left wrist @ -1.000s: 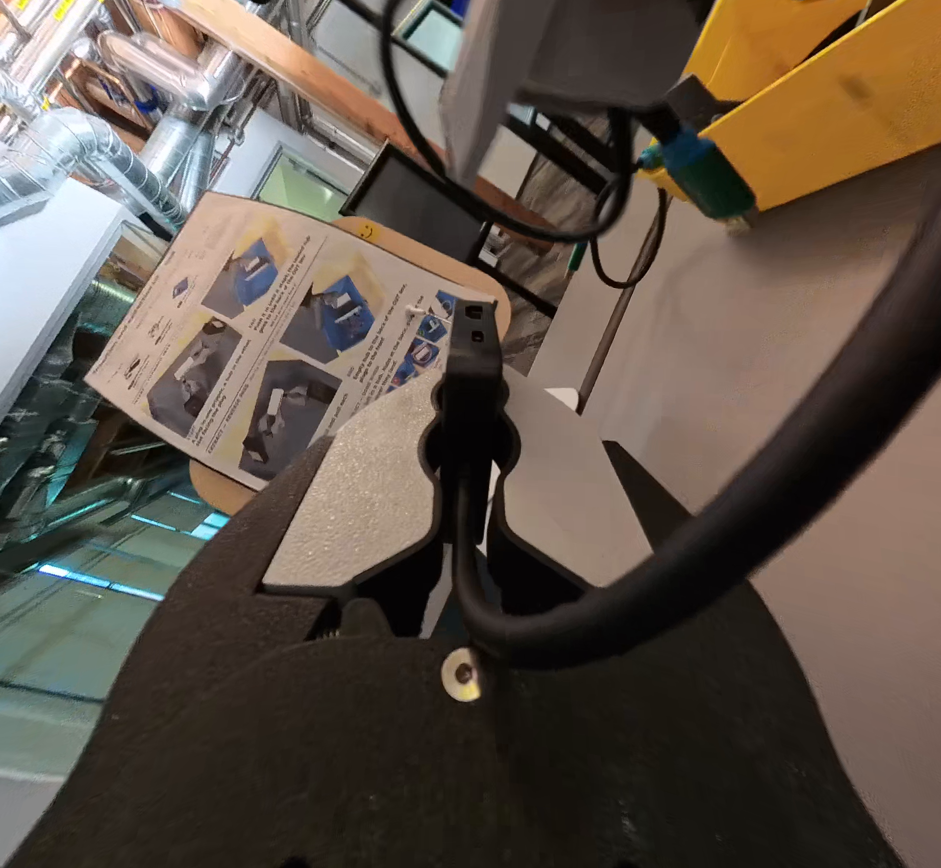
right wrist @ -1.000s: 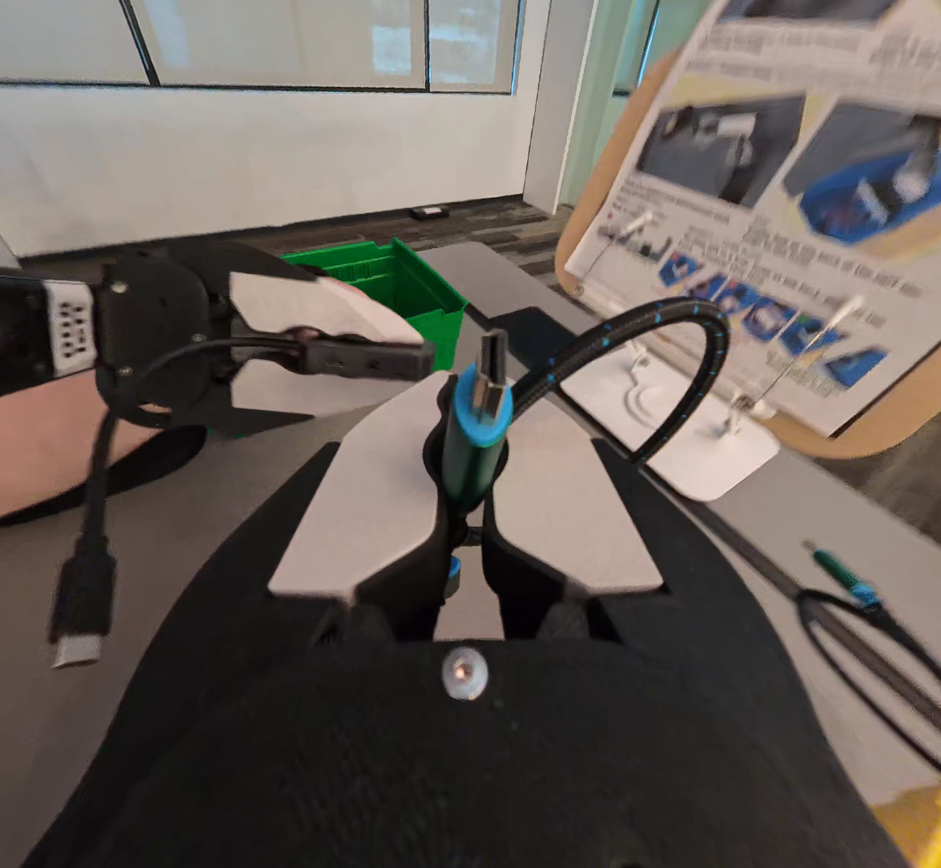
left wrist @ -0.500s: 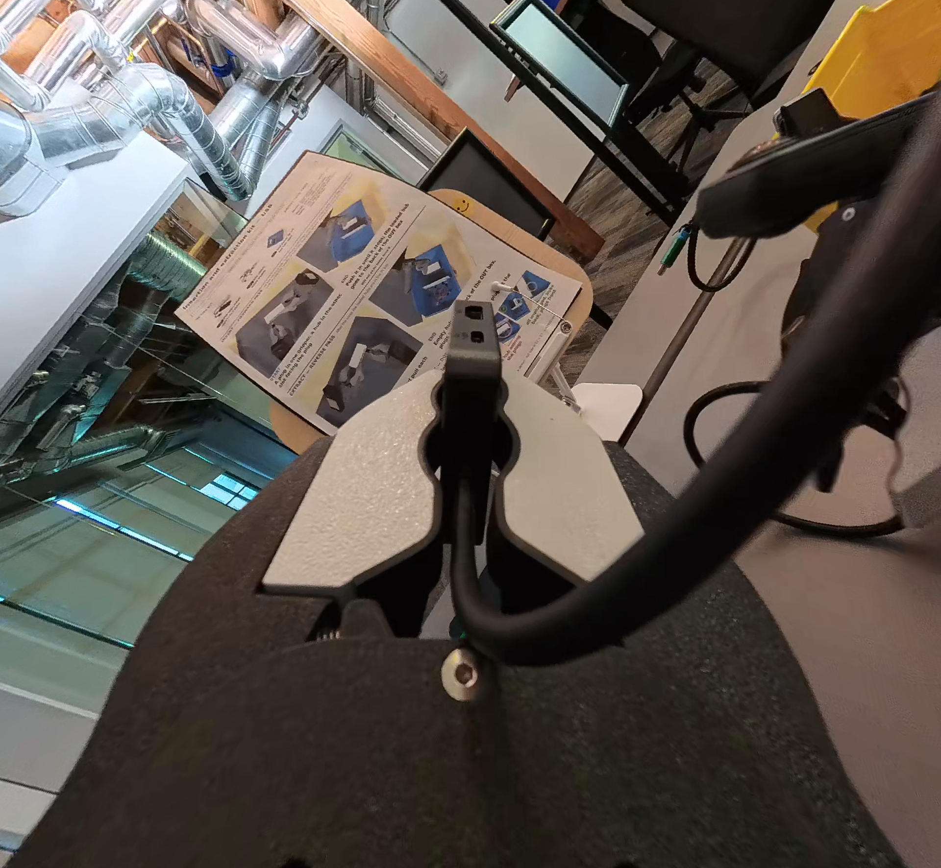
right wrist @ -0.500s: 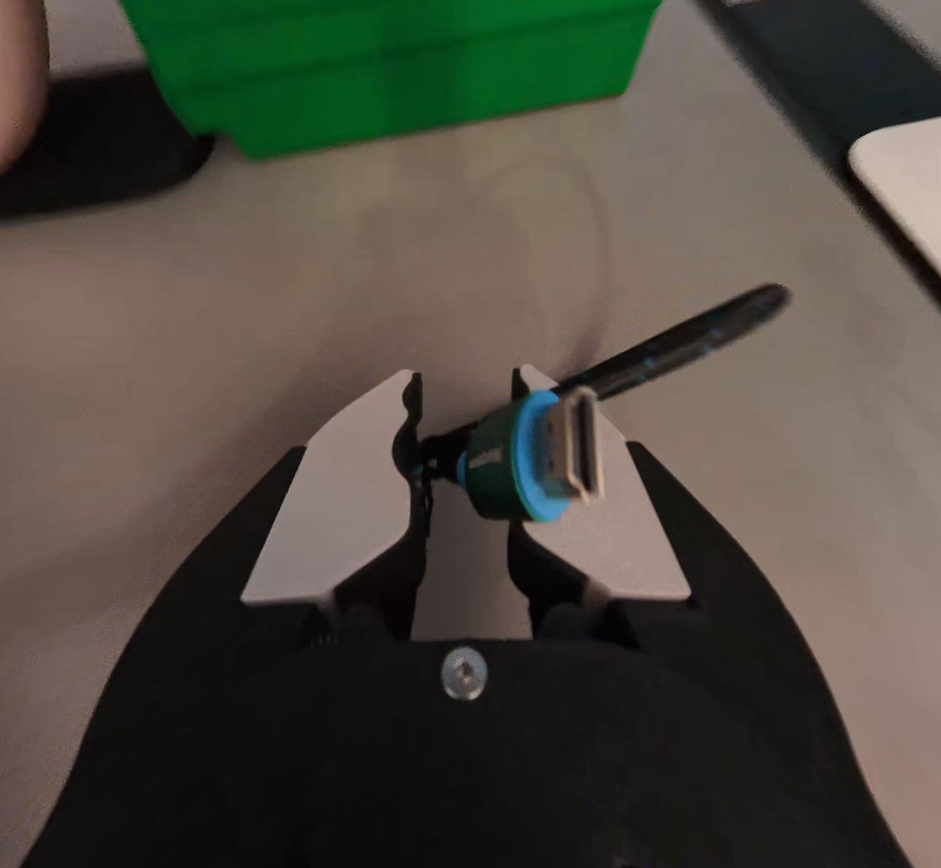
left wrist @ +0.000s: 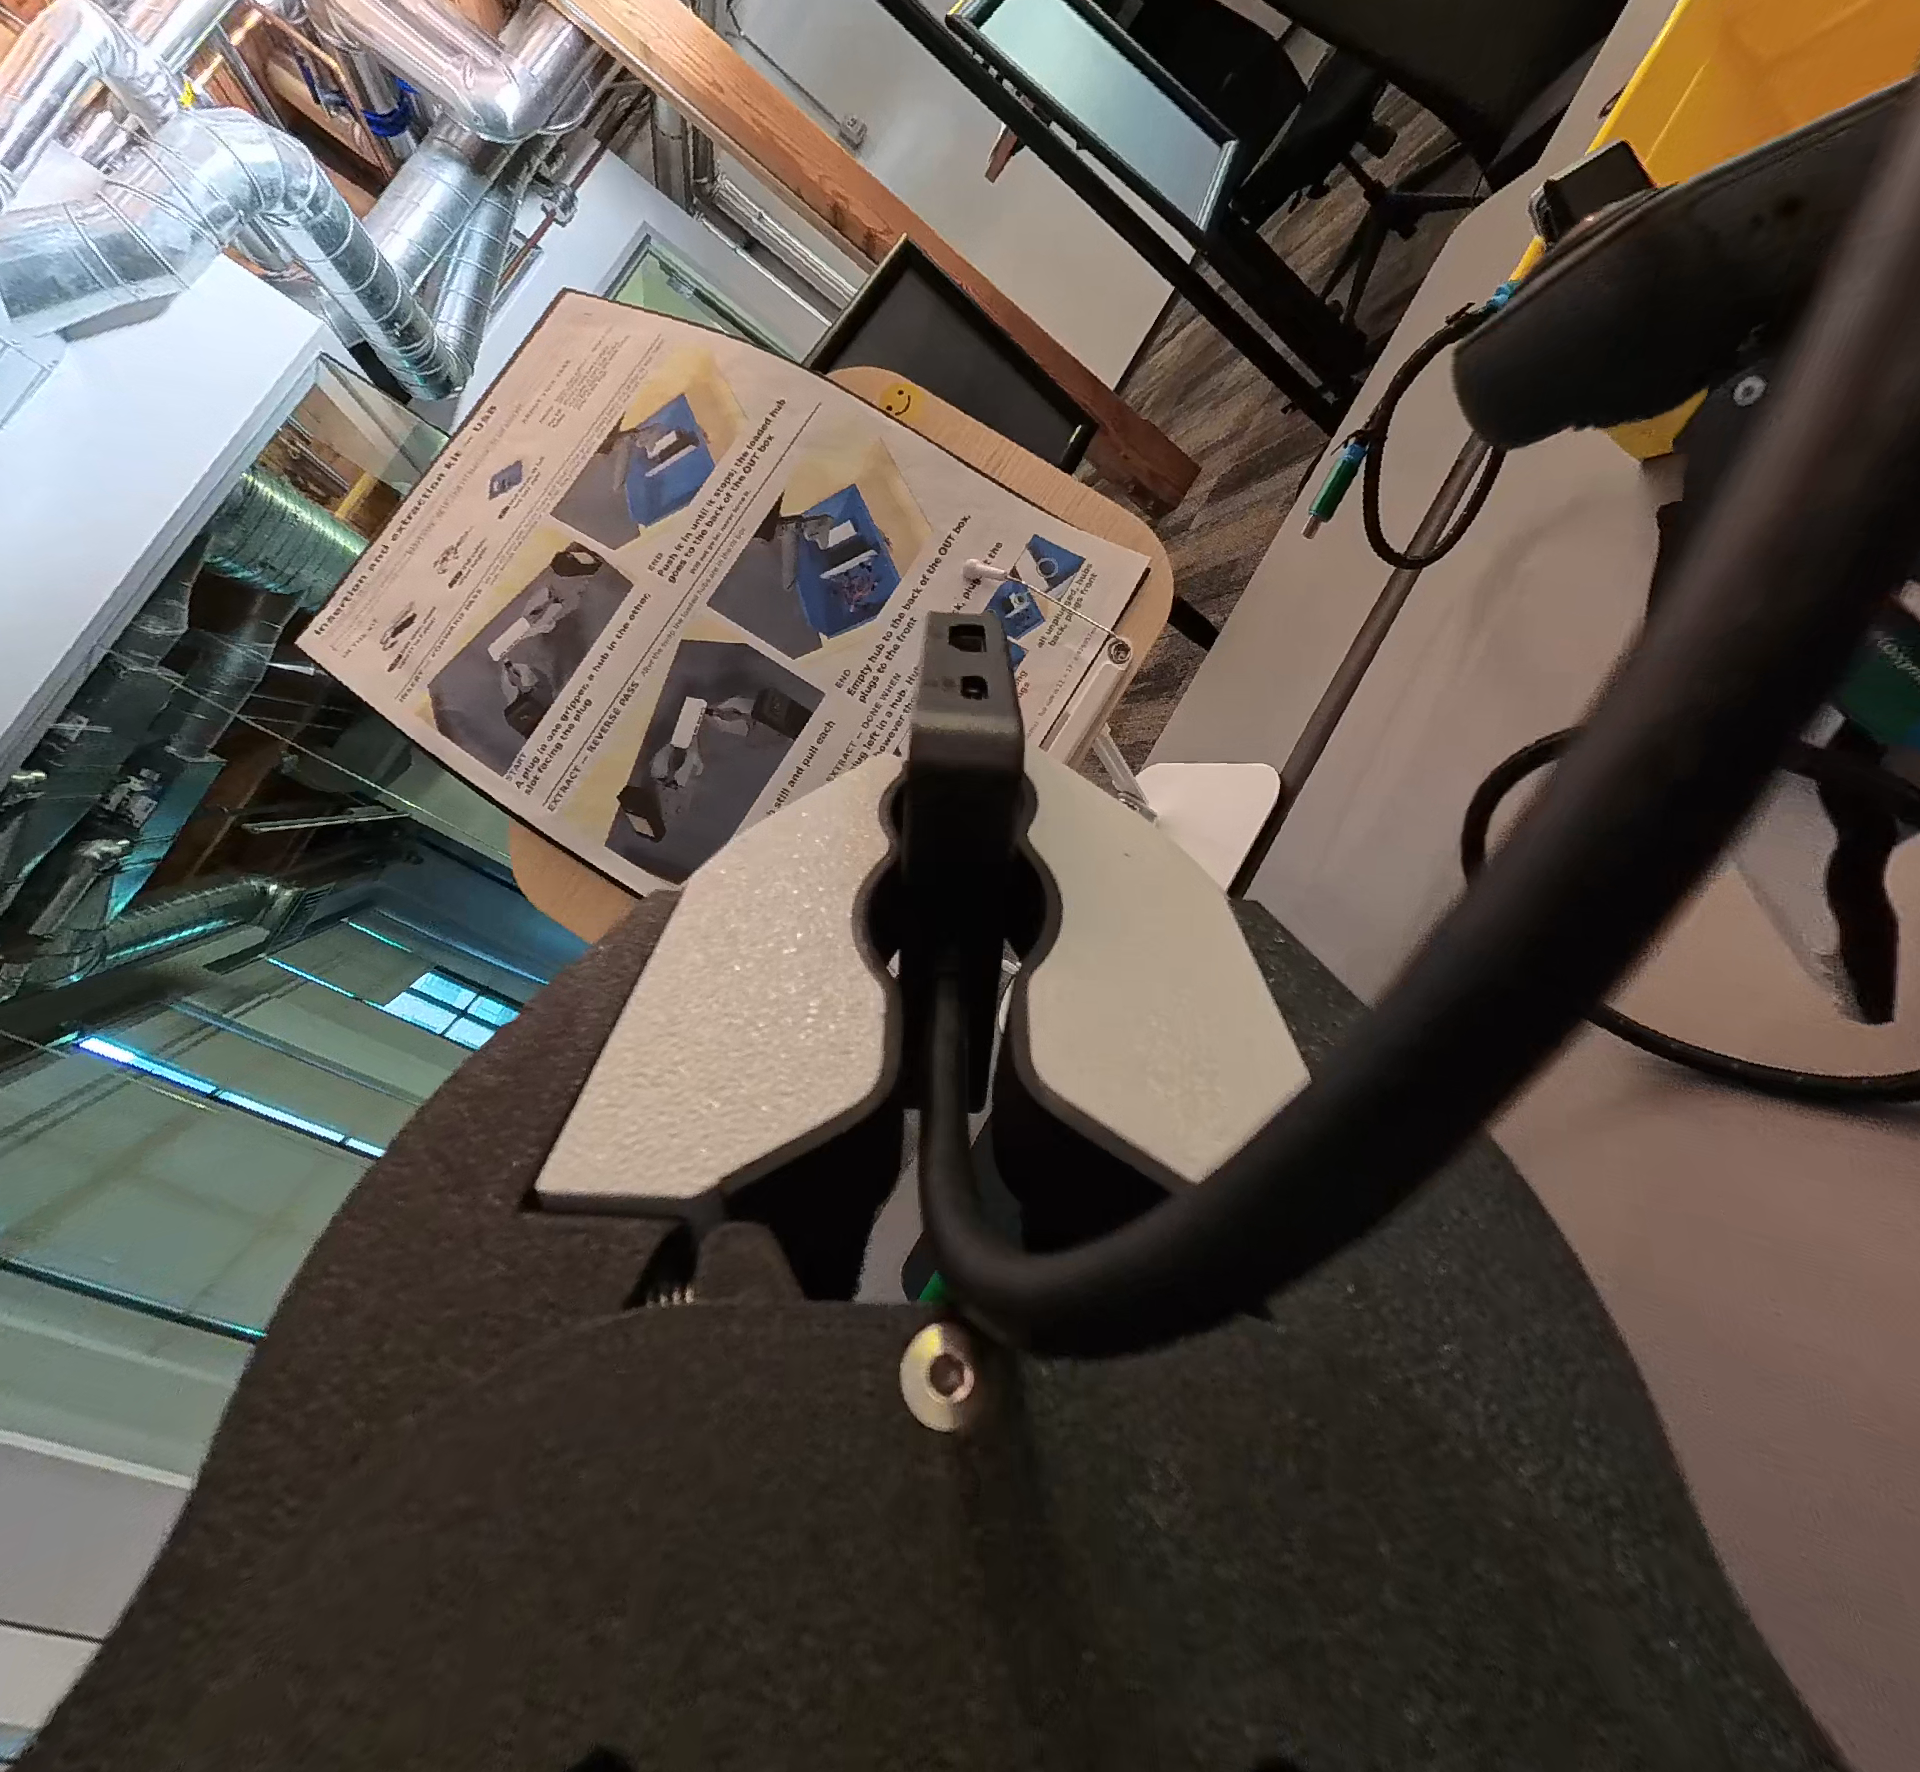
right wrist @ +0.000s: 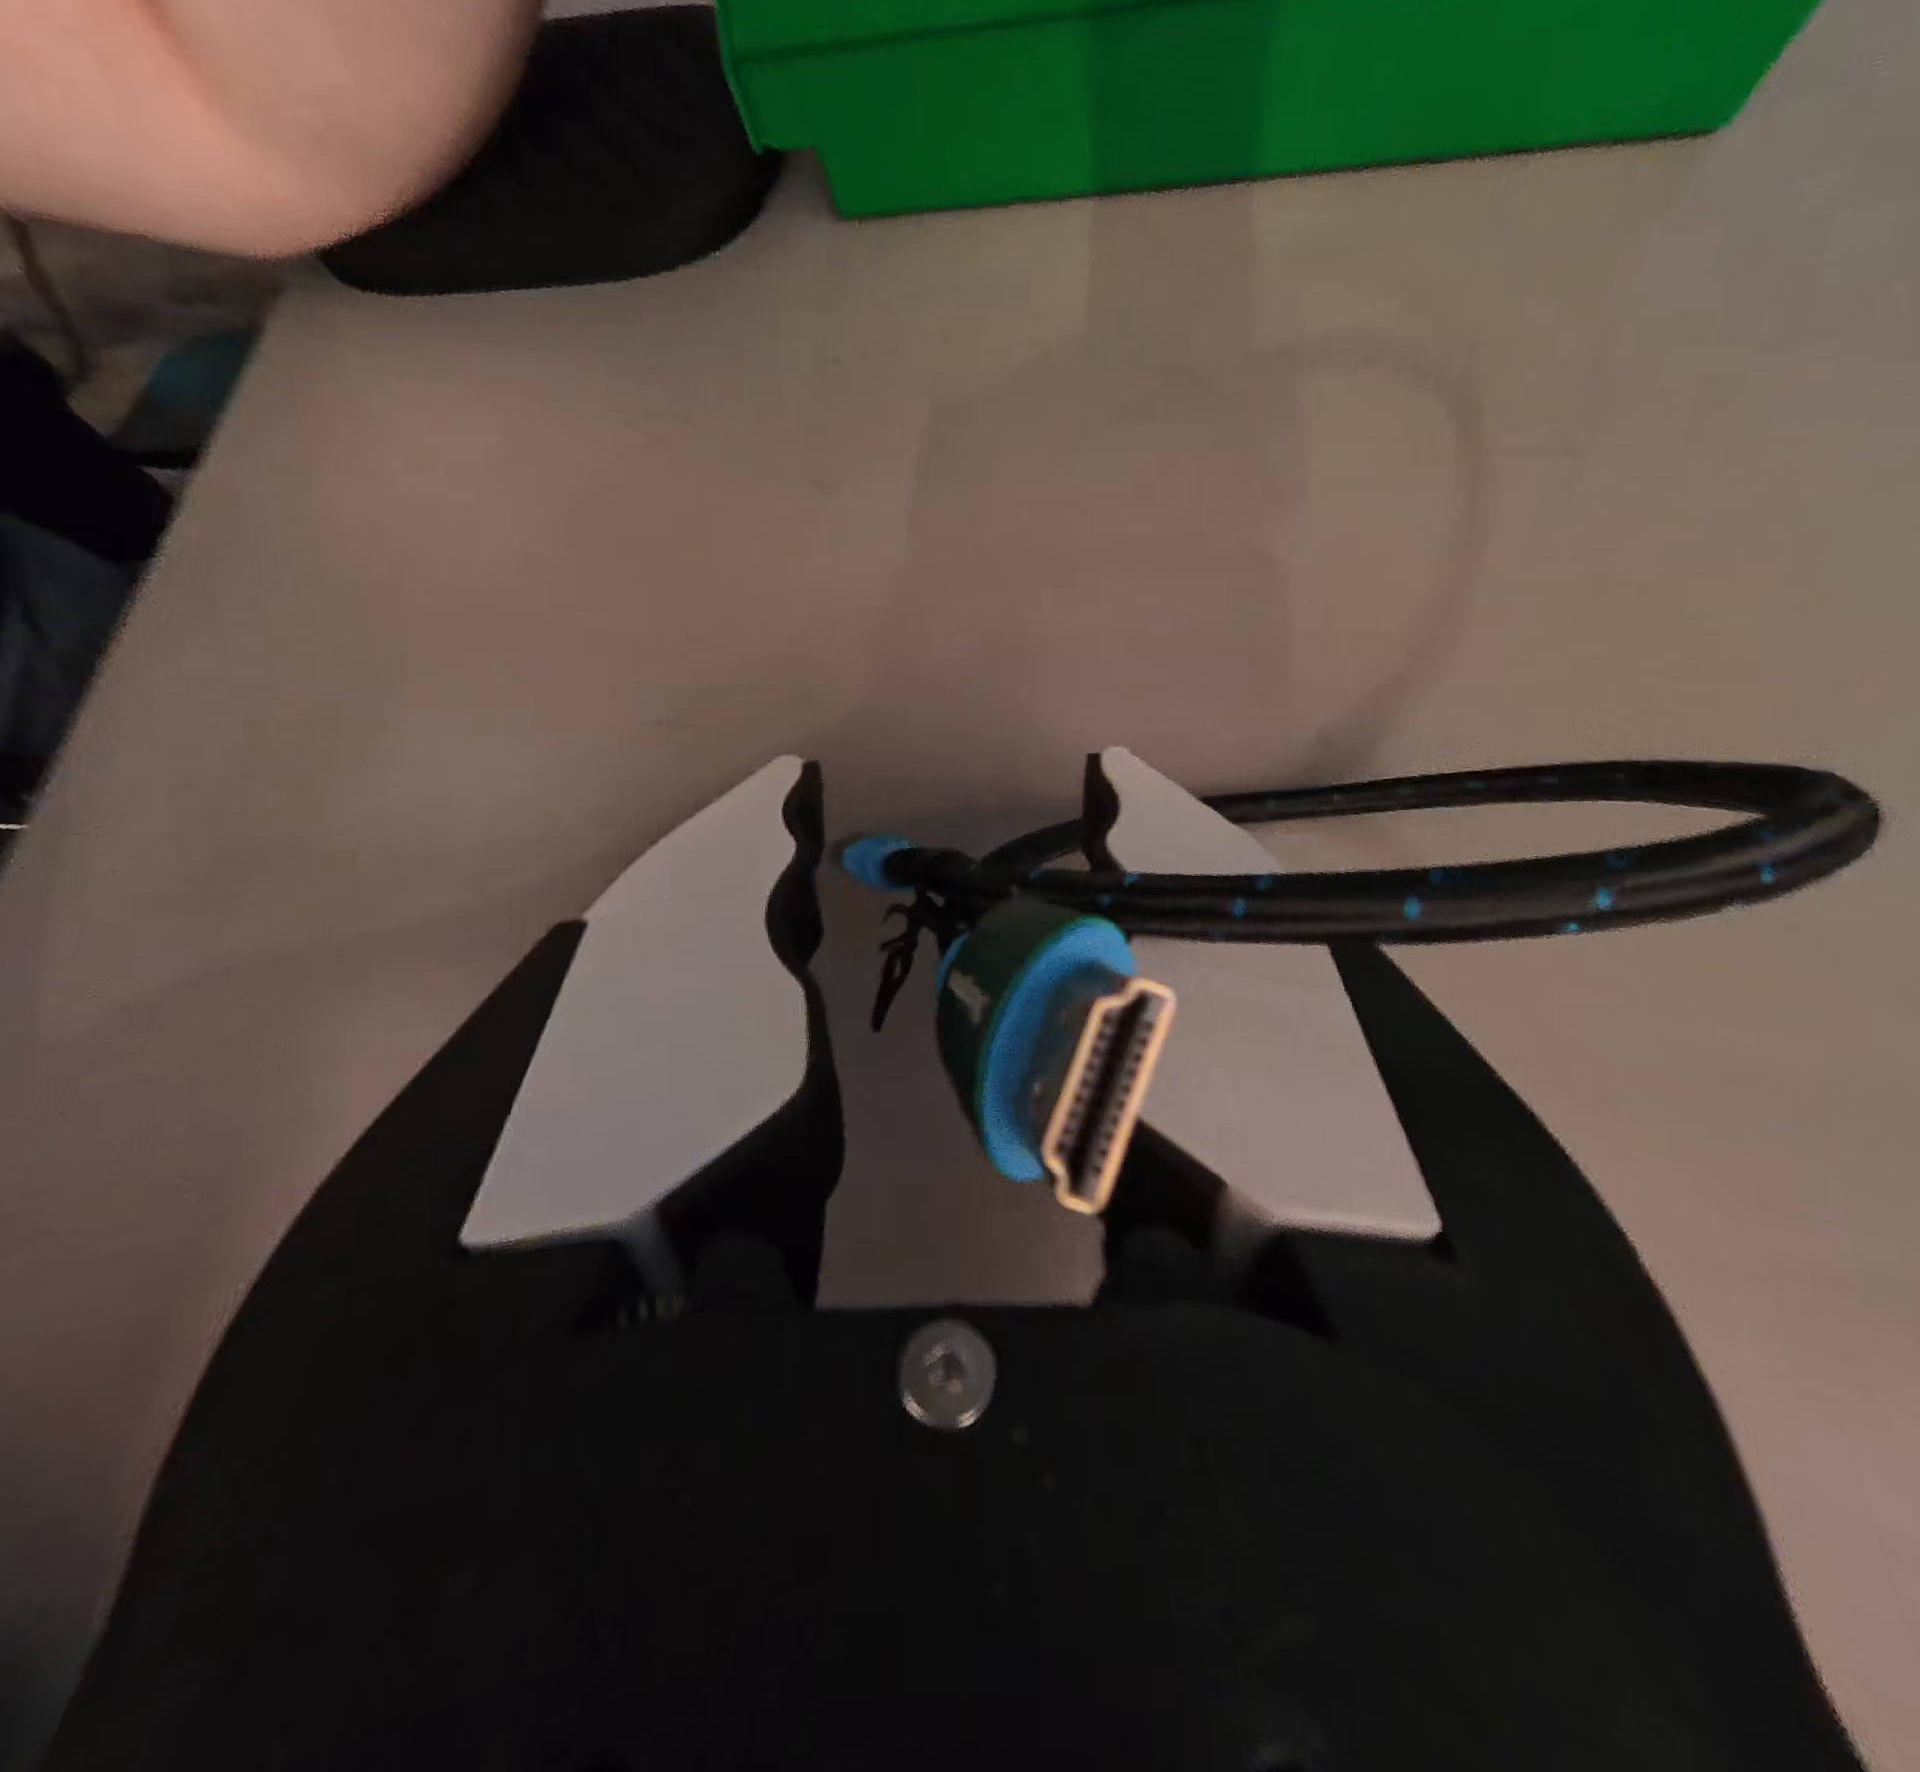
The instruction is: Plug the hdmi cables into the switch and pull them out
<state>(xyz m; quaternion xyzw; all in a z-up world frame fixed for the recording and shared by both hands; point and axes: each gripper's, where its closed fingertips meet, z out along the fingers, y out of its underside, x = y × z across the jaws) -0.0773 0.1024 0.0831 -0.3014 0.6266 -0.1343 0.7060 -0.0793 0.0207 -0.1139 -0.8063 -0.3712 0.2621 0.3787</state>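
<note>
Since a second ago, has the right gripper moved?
Yes. The right gripper has tipped down toward the table and opened; the green bin now sits higher in its view, and the HDMI plug is loose.

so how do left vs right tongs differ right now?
The left tongs are shut on the black switch, which stands upright between them with its black cable looping off right. The right tongs are open: the hdmi plug sits loose in the gap, tipped toward the camera, its braided cable trailing right. The left tongs point up at the room; the right ones point down at the table. Both have grey pads on black bodies.
</note>
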